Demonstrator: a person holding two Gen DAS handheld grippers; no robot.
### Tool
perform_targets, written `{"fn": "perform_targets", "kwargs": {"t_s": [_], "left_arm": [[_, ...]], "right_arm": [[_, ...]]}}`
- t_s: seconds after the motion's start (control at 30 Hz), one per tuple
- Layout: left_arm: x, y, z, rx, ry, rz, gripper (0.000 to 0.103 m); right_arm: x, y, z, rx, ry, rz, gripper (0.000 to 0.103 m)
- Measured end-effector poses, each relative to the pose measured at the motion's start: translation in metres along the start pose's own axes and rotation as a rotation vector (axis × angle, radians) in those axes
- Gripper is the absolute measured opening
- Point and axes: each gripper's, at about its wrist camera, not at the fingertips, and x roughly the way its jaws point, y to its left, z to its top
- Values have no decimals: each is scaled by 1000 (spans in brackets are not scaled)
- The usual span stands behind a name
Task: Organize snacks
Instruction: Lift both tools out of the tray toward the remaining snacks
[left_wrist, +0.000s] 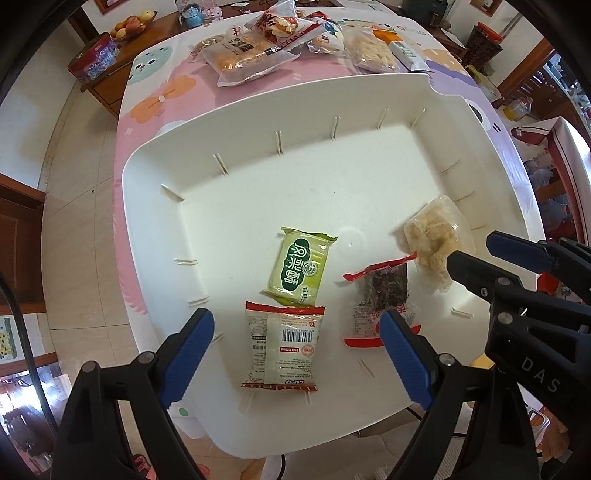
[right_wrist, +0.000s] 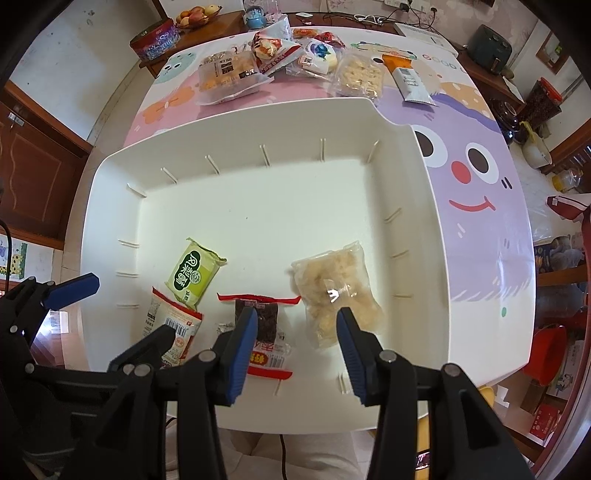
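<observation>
Where the right tongs hover, the dark snack is half hidden.

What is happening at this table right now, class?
A person holding two grippers is sorting snacks into a white bin. Four packets already lie inside: a green pastry, a white barcode packet, a dark red-edged snack and a clear bag of pale pieces. The left gripper and right gripper hover open, empty. More snacks wait beyond.
</observation>
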Motion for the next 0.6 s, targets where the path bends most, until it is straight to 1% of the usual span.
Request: {"fn": "perform_targets", "kwargs": {"t_s": [0.6], "left_arm": [[-2,3,15,-17,-30,13,90]], "right_arm": [[-5,-4,14,-9,-30,-12,45]]}}
